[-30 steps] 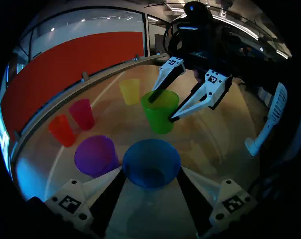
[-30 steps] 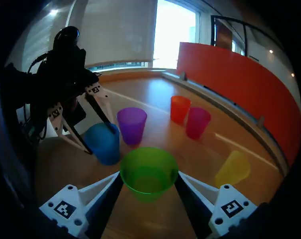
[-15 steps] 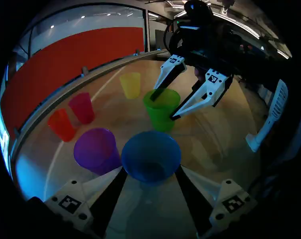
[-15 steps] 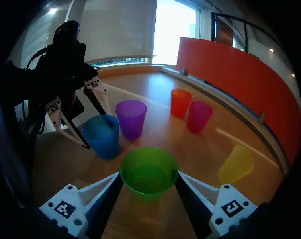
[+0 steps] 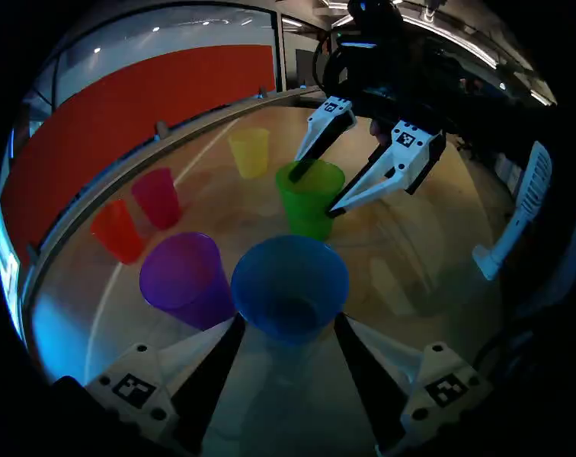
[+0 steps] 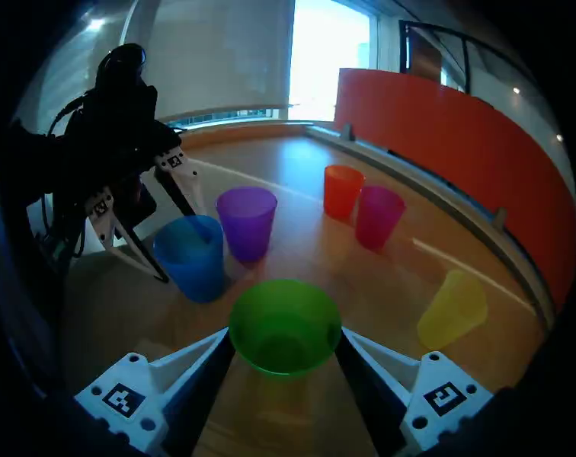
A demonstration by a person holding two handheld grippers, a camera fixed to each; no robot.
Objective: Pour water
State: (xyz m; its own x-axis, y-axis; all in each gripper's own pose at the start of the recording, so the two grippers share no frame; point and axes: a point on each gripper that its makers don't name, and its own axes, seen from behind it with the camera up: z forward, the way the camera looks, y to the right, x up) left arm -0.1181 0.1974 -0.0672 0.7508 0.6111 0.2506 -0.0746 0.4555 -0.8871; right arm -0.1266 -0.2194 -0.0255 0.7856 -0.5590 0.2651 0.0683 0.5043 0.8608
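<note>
Now blue cup [image 6: 189,259] more upright, closer beside the purple cup [image 6: 247,222].

blue cup [image 5: 289,283]: base was hidden between the fingers of the left gripper [image 5: 288,320]; any water inside could not be told.
green cup [image 6: 285,326]: base was covered by its own rim in the right gripper view; contents could not be made out.
purple cup [image 5: 183,278]: lower right side was overlapped by the blue cup.
white object [image 5: 516,217]: kind could not be told.
hand [image 5: 376,134]: was mostly lost in shadow behind the right gripper [image 5: 311,195].
</note>
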